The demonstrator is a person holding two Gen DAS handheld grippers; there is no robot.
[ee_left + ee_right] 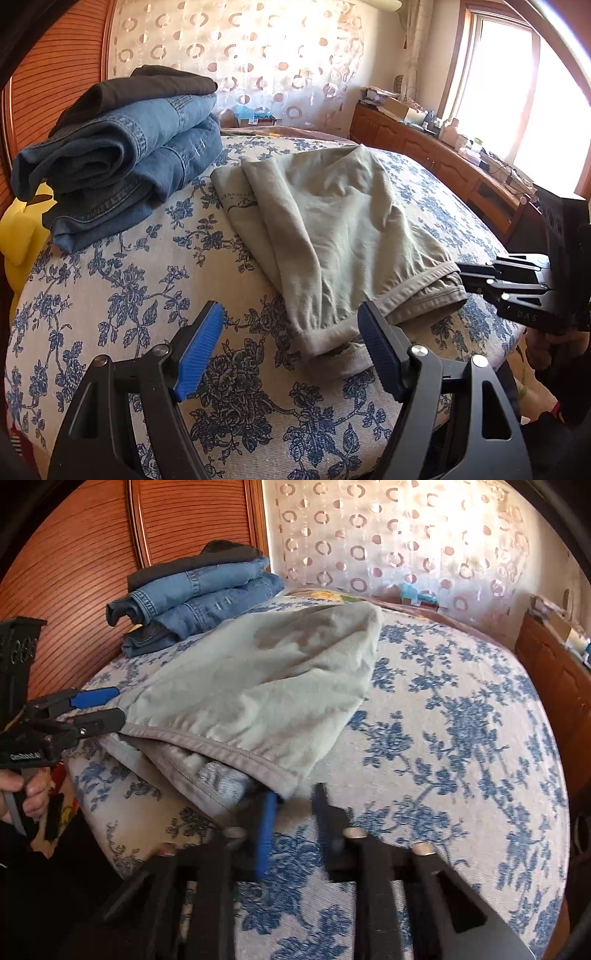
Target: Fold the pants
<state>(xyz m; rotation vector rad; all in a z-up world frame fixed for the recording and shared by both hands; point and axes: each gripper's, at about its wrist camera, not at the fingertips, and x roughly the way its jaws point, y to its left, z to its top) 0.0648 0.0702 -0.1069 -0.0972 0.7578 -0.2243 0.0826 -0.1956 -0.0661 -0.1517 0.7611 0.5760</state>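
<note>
Two claws work the waistband end of the grey-green pants (332, 229), mid-frame on the floral bed (129, 295). The left claw (291, 354) is spread wide; the right claw (291, 812) gapes beside the hem. Next, I'd say: pinch both corners, fold toward the upper frame.

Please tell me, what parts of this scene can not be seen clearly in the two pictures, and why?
- Right gripper: motion-blurred in the right wrist view, so any grip on the green pants is unclear.
- Pants legs: folded under the top layer in both views.
- Print on the pants: too small, partly covered by a fold, left wrist view.
- Black garment on the jeans: mostly hidden behind them.
</note>
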